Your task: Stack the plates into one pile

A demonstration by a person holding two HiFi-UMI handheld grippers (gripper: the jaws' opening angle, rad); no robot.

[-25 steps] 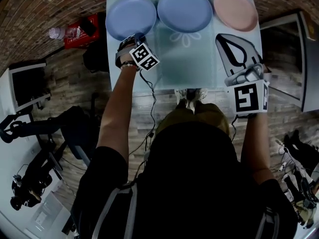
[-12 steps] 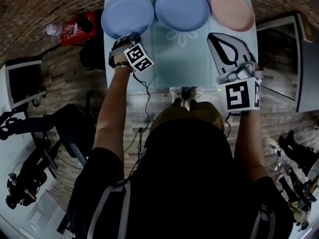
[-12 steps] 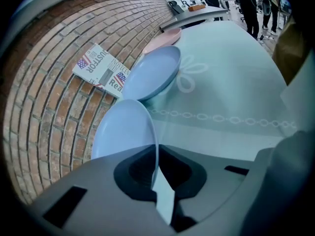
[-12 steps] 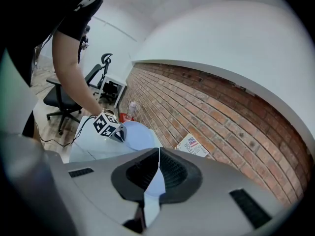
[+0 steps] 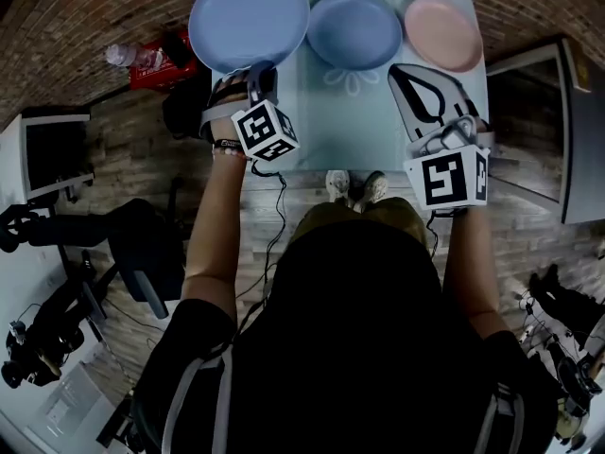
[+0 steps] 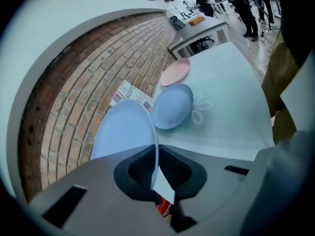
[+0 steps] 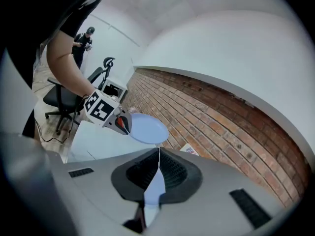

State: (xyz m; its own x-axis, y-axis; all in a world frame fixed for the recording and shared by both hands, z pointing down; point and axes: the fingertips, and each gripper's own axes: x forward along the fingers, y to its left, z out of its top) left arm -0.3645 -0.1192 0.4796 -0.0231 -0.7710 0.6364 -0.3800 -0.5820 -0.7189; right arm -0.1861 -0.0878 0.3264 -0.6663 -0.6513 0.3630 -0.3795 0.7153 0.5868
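My left gripper (image 5: pixel 255 72) is shut on the near rim of a light blue plate (image 5: pixel 248 19) and holds it in the air above the table's (image 5: pixel 359 121) left end. In the left gripper view the plate (image 6: pixel 123 132) rises edge-on from the closed jaws (image 6: pixel 156 156). A darker blue plate (image 5: pixel 354 29) lies flat at the back middle, with a pink plate (image 5: pixel 442 32) to its right. My right gripper (image 5: pixel 425 93) hovers over the table's right side, shut with nothing in it. Its view shows the left gripper (image 7: pixel 122 123) holding the lifted plate (image 7: pixel 146 128).
A printed sheet with flags (image 6: pixel 129 95) lies at the table's back edge by the brick wall. On the floor to the left are a red box (image 5: pixel 165 50) and a bottle (image 5: pixel 128 55). A grey desk (image 5: pixel 567 112) stands to the right.
The left gripper has risen with the light blue plate, which has come off the table and now looks larger. The right gripper has hardly moved.
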